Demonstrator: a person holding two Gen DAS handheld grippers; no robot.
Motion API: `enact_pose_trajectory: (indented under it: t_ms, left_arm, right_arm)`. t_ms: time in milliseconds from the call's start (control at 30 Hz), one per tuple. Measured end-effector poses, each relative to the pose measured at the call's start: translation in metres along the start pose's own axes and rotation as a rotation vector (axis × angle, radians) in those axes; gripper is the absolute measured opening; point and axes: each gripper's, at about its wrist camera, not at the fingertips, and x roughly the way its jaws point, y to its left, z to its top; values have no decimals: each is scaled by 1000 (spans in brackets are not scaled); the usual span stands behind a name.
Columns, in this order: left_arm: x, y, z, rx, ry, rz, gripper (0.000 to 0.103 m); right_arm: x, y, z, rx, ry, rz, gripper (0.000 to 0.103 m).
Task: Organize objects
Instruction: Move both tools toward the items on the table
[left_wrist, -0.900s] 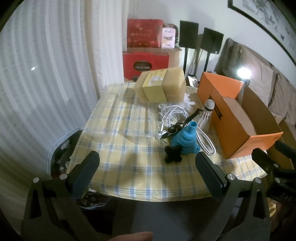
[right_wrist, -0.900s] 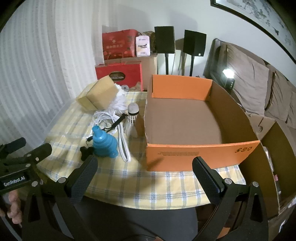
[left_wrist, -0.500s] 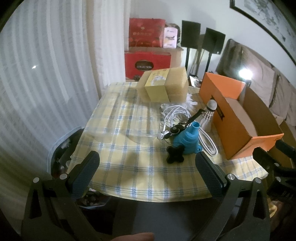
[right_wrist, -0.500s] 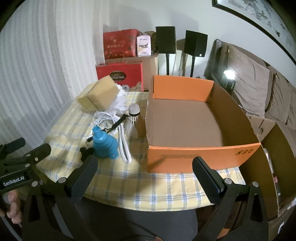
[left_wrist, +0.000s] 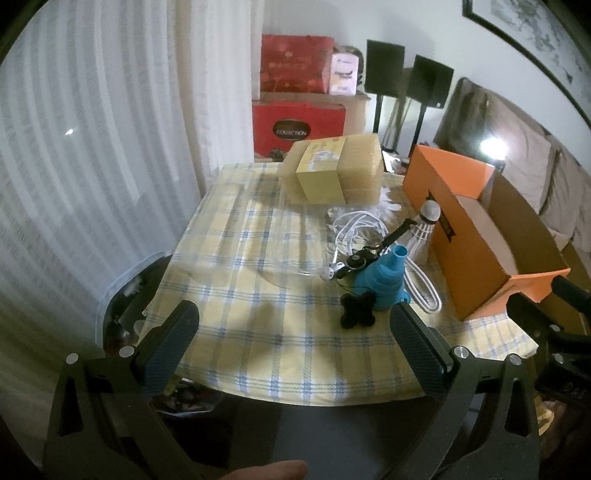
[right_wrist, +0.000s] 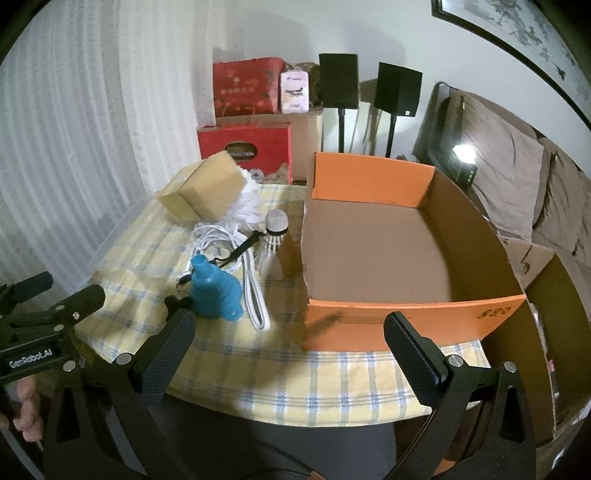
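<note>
Table (left_wrist: 258, 354), yellow-and-blue plaid cloth, viewed from its near edge.

Left gripper (left_wrist: 293, 332): held above the near edge of the table, jaws spread wide, nothing between them.

Tan box (left_wrist: 332, 170): far side of the table, lying flat, long axis running left to right, pale yellow labelled end facing the camera in the left wrist view.

White cable (left_wrist: 354, 229): loosely coiled bundle in front of the tan box; one long loop (right_wrist: 255, 295) extends toward the near edge.

Black strap (left_wrist: 384, 243): lying diagonally across the cable, its far end pointing up and right toward the shuttlecock.

Blue funnel (right_wrist: 214, 291): collapsible, standing wide end down, spout up and tilted slightly left in the right wrist view. Sits beside the cable loop.

Black cross-shaped piece (left_wrist: 356, 312): flat on the cloth, touching or just beside the funnel's near left side.

Shuttlecock (right_wrist: 273, 240): upright, rounded cork end up, skirt down, just beside the left wall of the orange box.

Orange box (right_wrist: 406, 321): open-topped cardboard, right side of the table, long axis running away from the camera. Brown interior; no contents visible.

Right gripper (right_wrist: 290, 332): held before the near wall of the orange box, jaws wide apart and empty.
</note>
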Motion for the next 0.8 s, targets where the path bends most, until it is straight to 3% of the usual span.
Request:
enact_pose_trajectory:
  t_ms: [667, 800]
  left_arm:
    - [10, 8, 9, 12, -4, 22, 103]
    - [15, 12, 12, 30, -14, 24, 103]
  right_arm:
    - [15, 20, 17, -75, -8, 18, 103]
    - [23, 25, 27, -118, -5, 64, 103]
